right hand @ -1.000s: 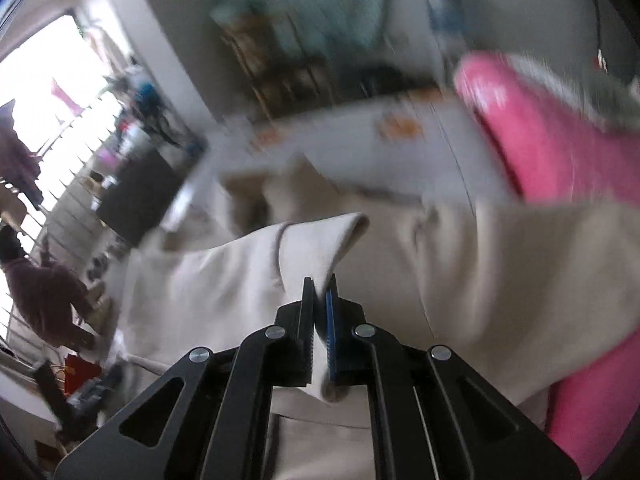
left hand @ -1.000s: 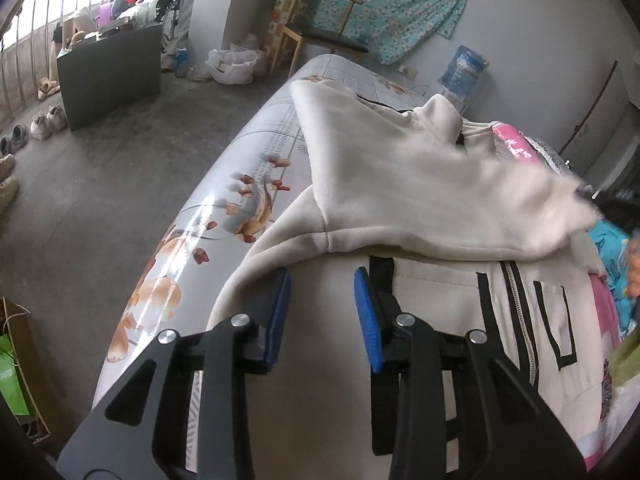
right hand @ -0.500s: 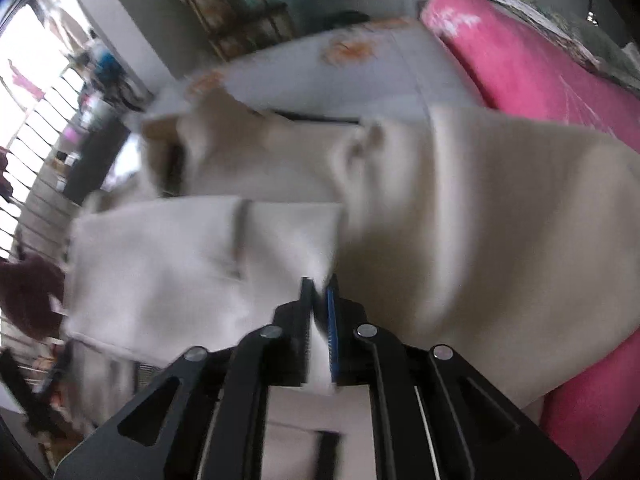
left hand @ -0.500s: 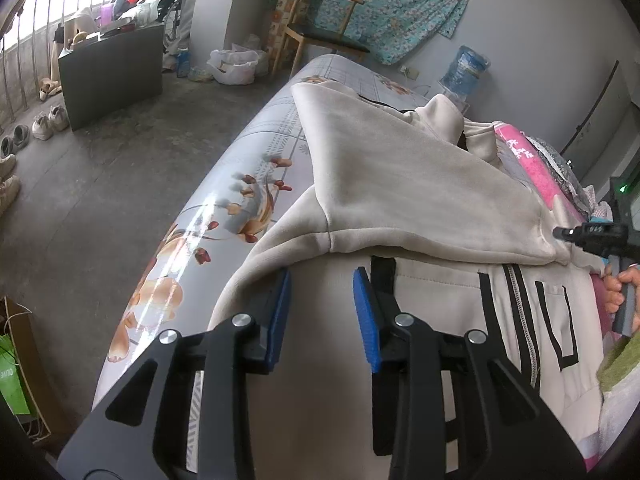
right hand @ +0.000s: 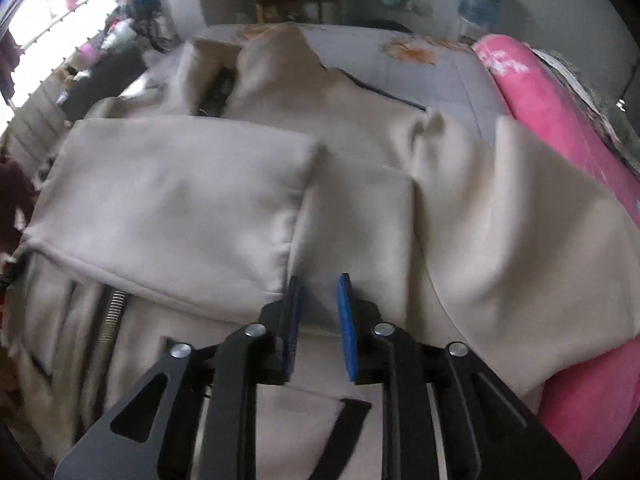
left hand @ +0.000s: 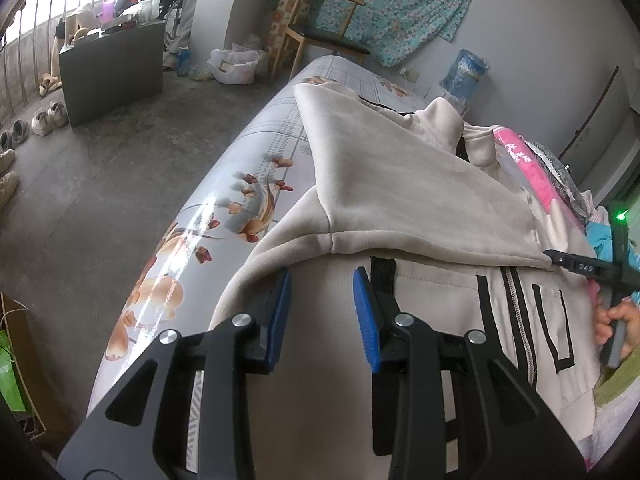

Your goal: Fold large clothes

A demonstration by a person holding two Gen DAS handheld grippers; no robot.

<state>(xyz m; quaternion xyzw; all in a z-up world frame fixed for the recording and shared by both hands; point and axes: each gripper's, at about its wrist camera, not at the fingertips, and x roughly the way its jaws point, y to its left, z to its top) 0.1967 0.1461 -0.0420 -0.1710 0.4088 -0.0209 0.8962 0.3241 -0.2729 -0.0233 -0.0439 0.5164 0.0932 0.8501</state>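
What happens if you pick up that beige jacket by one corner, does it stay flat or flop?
The beige jacket would probably flop: its folded sleeve already drapes softly over the body. It looks thick, so likely a bit heavy. It may slide on the shiny table cover.

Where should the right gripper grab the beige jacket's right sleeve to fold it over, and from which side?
Probably the cuff end of the right sleeve, where it drapes toward the pink blanket. Come in from that outer side with the right gripper, whose jaws are already open, and pinch the free edge. The left sleeve already lies flat across the beige jacket.
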